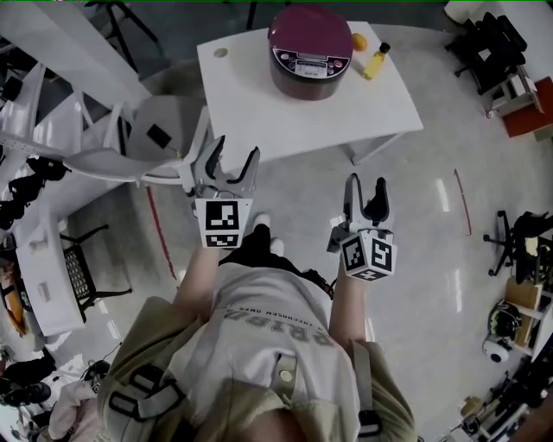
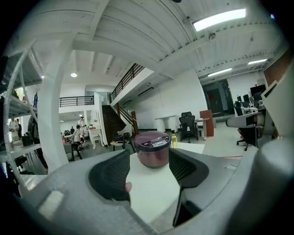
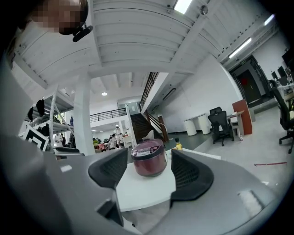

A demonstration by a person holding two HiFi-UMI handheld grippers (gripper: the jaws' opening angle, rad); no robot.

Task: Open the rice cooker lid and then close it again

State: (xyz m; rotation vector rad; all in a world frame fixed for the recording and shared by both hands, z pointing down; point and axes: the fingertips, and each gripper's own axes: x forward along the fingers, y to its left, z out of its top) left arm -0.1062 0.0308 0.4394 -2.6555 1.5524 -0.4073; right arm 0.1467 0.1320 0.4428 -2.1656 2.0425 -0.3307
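1. Rice cooker sits at the far end of the white desk, approx. 12 o'clock from me. Its lid is down, so I judge the task hasn't begun.
2. Left gripper hangs at my 11 and right gripper at my 1. Both are short of the desk's near edge and touch nothing.
3. Left fingers stand apart w/ nothing between them but the far-off cooker. Right fingers are the same: apart, empty.
4. Why so: I keep both grippers aimed at 12 so the cooker sits framed between each pair of fingers, which reads as an approach pose. Spread fingers are prob. ready for the lid's catch or rim.
5. The cooker's control panel faces me, so I reckon the release is on my side and the hinge at the back, a sensible way to set it for a front reach.
6. Head view only: the layout from above, the gap from grippers to desk, a yellow bottle just beside the cooker at its 3 o'clock, and a small orange thing at its 2.
7. Gripper views only: the cooker side-on, w/ body height and lid edge, plus the staircase and office chair behind the desk. The orange thing doesn't show there.
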